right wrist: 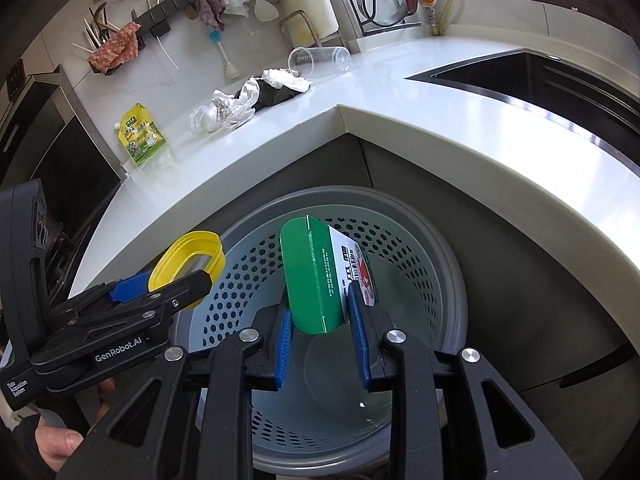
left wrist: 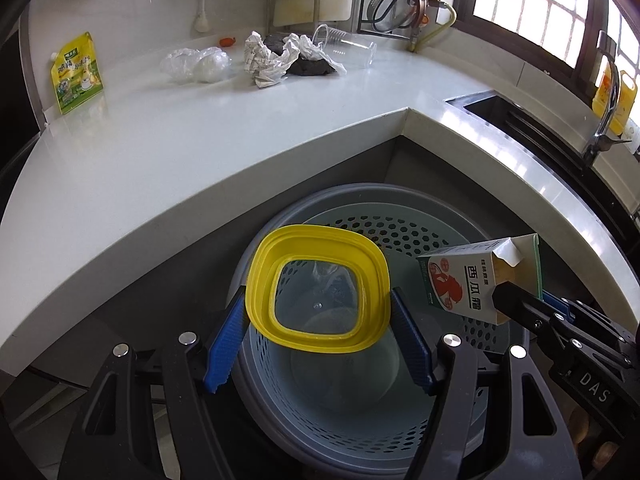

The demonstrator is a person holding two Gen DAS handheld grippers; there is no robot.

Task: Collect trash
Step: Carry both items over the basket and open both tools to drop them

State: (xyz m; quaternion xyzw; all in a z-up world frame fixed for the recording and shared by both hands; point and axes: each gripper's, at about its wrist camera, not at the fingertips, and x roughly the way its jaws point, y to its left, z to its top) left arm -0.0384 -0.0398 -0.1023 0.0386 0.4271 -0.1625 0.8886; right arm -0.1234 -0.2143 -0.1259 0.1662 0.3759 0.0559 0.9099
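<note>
In the left wrist view the left gripper (left wrist: 318,344) was clenched on a yellow lid (left wrist: 318,292), its blue pads (left wrist: 226,340) pressed to the lid's left and right edges, and the lid hung flat directly over the open mouth of the bin (left wrist: 472,216) set low in the corner under the counter (left wrist: 160,152). To the right, the right gripper held a carton (left wrist: 476,280) over the bin's right side, its torn end up. More trash lay far off on the counter: crumpled paper (left wrist: 272,60), a plastic bag (left wrist: 196,65), a tipped cup (left wrist: 346,46) and a pouch (left wrist: 76,74). In the right wrist view the right gripper (right wrist: 320,344) was clamped on the carton (right wrist: 320,276), whose long axis ran away from the fingers and out above the bin (right wrist: 440,264), the bin floor straight below. The left gripper (right wrist: 176,284) with the lid (right wrist: 188,258) sat at the bin's left rim. Both pieces looked already over the opening, so I judged that letting go was the next step for either hand.
</note>
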